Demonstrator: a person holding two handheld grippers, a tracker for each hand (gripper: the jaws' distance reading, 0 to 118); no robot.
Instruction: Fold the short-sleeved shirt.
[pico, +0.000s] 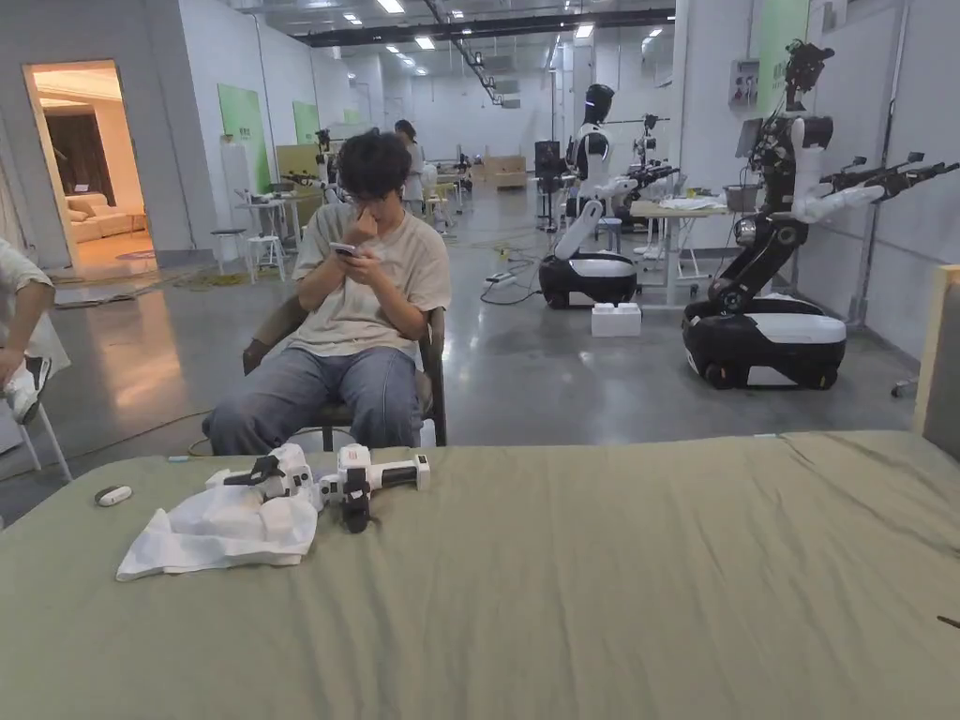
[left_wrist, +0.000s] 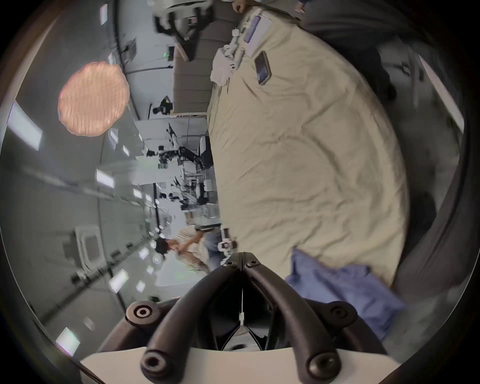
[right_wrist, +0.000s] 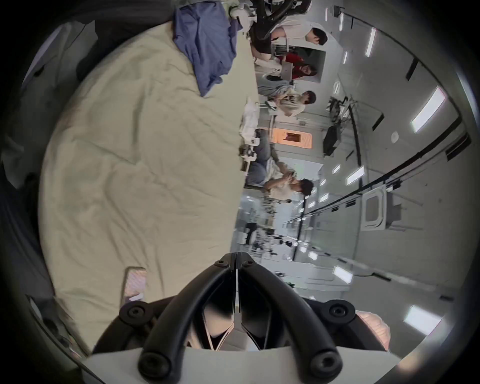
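Here both grippers, left (left_wrist: 242, 256) and right (right_wrist: 235, 256), have jaws closed together on nothing, above the bed (left_wrist: 298, 156); the blue shirt (right_wrist: 205, 46) lies crumpled.

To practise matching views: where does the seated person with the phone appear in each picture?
Head view: seated person, upper left of centre, behind the bed.
Left gripper view: seated person, lower centre-left, turned sideways.
Right gripper view: seated person, right of centre, turned sideways.
Shared landmark: the bed's edge beside the person.

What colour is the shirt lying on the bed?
Blue shirt; clearest in the right gripper view.
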